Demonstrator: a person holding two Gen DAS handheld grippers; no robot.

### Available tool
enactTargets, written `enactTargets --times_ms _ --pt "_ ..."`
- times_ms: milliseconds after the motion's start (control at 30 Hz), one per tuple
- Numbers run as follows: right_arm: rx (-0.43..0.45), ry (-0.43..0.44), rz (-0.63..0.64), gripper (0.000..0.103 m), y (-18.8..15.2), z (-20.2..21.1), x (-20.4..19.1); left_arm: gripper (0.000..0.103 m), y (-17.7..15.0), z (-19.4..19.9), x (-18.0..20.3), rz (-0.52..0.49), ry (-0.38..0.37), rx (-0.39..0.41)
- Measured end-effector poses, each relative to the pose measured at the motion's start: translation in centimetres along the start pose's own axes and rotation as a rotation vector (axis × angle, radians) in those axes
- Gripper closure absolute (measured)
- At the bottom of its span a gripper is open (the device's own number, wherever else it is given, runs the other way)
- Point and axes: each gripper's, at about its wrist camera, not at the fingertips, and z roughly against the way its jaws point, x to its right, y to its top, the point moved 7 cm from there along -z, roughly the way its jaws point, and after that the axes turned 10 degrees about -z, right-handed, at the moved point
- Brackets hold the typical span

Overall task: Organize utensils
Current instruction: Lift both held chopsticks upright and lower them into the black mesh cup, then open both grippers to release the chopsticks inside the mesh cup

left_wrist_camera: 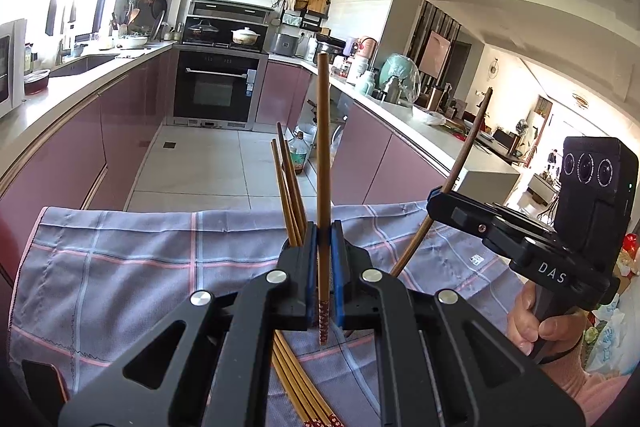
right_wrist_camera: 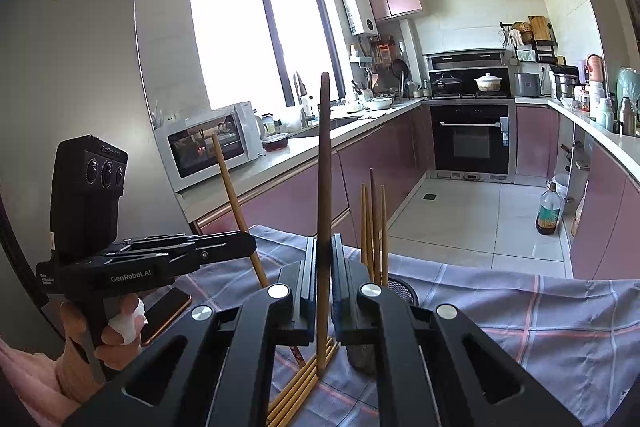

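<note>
Left wrist: one chopstick (clamped), three standing

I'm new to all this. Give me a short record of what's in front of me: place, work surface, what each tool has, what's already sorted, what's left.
Place: home kitchen
Work surface: checked cloth
Left gripper: shut on a light chopstick, held upright
Right gripper: shut on a dark chopstick, held upright
Already sorted: several chopsticks standing in a dark mesh holder
Left to sort: loose chopsticks lying on the cloth below the grippers
Also on the cloth: a phone
</note>
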Motion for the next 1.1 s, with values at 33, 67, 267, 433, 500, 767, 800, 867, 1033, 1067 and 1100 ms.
enactTargets --times_ms 33,67,267,433,500,767,800,867,1033,1067,1100 --pt "0.004 -0.002 0.0 0.098 0.2 0.0 0.0 0.096 0.2 -0.1 0.0 -0.002 0.002 0.002" --pt "0.01 -0.005 0.001 0.098 0.4 0.1 0.1 0.096 0.4 -0.2 0.0 -0.004 0.005 0.004" --pt "0.033 -0.024 0.002 0.098 1.5 0.1 0.6 0.096 1.6 -0.5 -0.2 -0.007 0.008 0.023" --pt "0.044 -0.034 -0.004 0.098 2.2 -0.3 1.1 0.096 3.1 -0.6 -0.1 -0.013 0.005 0.044" --pt "0.047 -0.04 -0.007 0.098 2.4 -0.4 1.3 0.096 3.5 -0.7 -0.2 -0.014 0.007 0.051" --pt "0.054 -0.066 -0.012 0.098 2.6 -1.1 1.8 0.096 4.5 -2.1 -0.7 -0.005 0.012 0.053" --pt "0.055 -0.07 -0.013 0.098 2.6 -1.2 2.0 0.096 4.7 -2.3 -0.8 -0.004 0.012 0.053" --pt "0.055 -0.071 -0.02 0.098 2.7 -1.4 2.2 0.096 4.8 -2.8 -0.9 0.001 0.016 0.051" --pt "0.046 -0.093 -0.029 0.098 2.8 -2.4 2.9 0.096 5.0 -3.9 -1.1 -0.008 0.038 0.046" --pt "0.041 -0.098 -0.03 0.098 2.7 -2.6 3.1 0.096 4.9 -4.1 -1.1 -0.008 0.041 0.041" --pt "0.035 -0.103 -0.031 0.098 2.5 -2.9 3.2 0.096 4.8 -4.4 -1.2 -0.01 0.045 0.035"
